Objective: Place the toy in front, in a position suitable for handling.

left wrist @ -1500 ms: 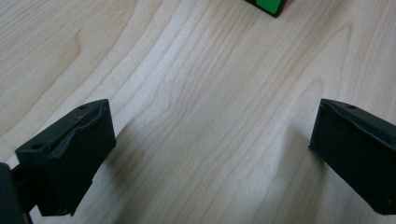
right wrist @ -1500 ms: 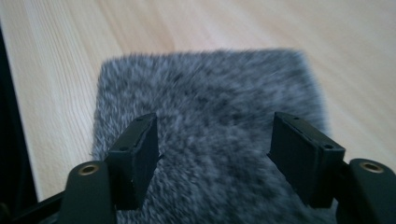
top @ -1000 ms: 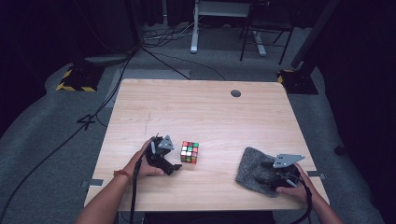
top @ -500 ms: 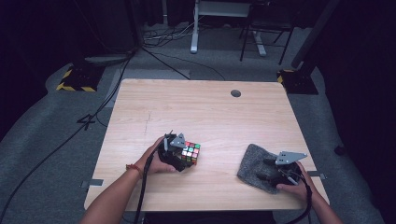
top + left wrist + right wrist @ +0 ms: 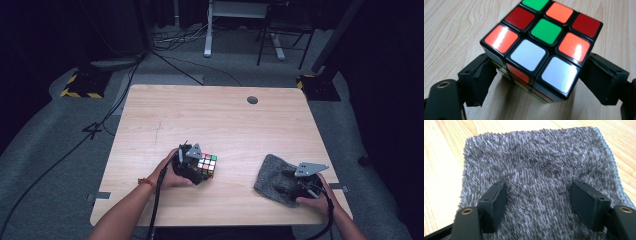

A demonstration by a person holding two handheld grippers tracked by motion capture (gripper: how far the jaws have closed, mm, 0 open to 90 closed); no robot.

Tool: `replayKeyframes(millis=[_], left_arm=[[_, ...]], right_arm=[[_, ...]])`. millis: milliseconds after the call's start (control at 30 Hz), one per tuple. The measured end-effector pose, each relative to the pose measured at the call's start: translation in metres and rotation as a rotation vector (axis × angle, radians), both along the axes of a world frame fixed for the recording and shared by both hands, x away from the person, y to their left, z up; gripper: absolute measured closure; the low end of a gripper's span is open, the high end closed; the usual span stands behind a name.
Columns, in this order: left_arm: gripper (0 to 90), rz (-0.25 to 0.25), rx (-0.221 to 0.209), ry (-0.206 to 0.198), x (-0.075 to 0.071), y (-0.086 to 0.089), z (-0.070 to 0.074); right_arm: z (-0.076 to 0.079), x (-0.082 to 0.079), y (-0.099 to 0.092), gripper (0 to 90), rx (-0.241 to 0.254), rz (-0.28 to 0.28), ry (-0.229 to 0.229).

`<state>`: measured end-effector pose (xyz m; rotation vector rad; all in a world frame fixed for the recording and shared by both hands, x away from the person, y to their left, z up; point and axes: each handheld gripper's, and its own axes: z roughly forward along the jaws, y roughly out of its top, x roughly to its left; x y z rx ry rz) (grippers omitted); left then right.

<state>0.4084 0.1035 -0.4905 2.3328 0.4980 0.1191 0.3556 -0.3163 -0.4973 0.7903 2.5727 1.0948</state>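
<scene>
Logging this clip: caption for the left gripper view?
Left gripper shut on a scrambled puzzle cube over the wooden table.

Dim lab: hazard-striped stand bases (image 5: 79, 85), floor cables (image 5: 180, 65), grey carpet (image 5: 45, 165)

The left gripper (image 5: 199, 167) moved up to the puzzle cube (image 5: 206, 164) and closed, apparently gripping it

Cube (image 5: 207, 164) left on table (image 5: 210, 115), cloth (image 5: 272, 175) right.
</scene>
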Motion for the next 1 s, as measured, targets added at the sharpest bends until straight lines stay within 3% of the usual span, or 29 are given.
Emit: replayKeyframes(millis=[33, 167, 467, 567, 633, 700, 800, 867, 1000], left_arm=[[15.6, 0.001, -0.007, 0.004, 0.000, -0.002, 0.000], [15.5, -0.023, 0.033, -0.035, 0.000, -0.007, 0.001], [15.5, -0.040, -0.004, -0.047, 0.003, -0.012, 0.006], [16.0, -0.052, 0.007, -0.051, 0.001, -0.013, 0.006], [19.5, -0.059, 0.017, -0.049, -0.001, -0.012, 0.005], [29.4, -0.063, 0.021, -0.048, -0.004, -0.011, 0.003], [31.5, -0.064, 0.012, -0.051, -0.008, -0.010, 0.004], [29.8, -0.062, 0.005, -0.051, -0.007, -0.010, 0.004], [15.3, -0.023, -0.024, -0.037, -0.004, -0.016, 0.002]], right_arm=[[0.000, 0.000, 0.000, 30.0, 0.000, 0.000, 0.000], [0.000, -0.001, 0.000, 30.1, 0.001, -0.002, -0.003], [0.000, -0.001, 0.000, 29.9, 0.003, -0.002, -0.004], [0.000, -0.001, 0.000, 29.9, 0.001, -0.002, -0.004], [0.000, 0.000, 0.000, 30.0, 0.001, 0.000, -0.004], [0.000, 0.000, 0.000, 29.9, -0.004, -0.002, -0.006], [0.000, 0.001, -0.001, 29.9, -0.004, -0.006, -0.005], [0.001, 0.001, -0.001, 29.9, -0.010, -0.010, -0.004], [0.008, -0.002, 0.003, 28.8, -0.044, -0.015, -0.023]])
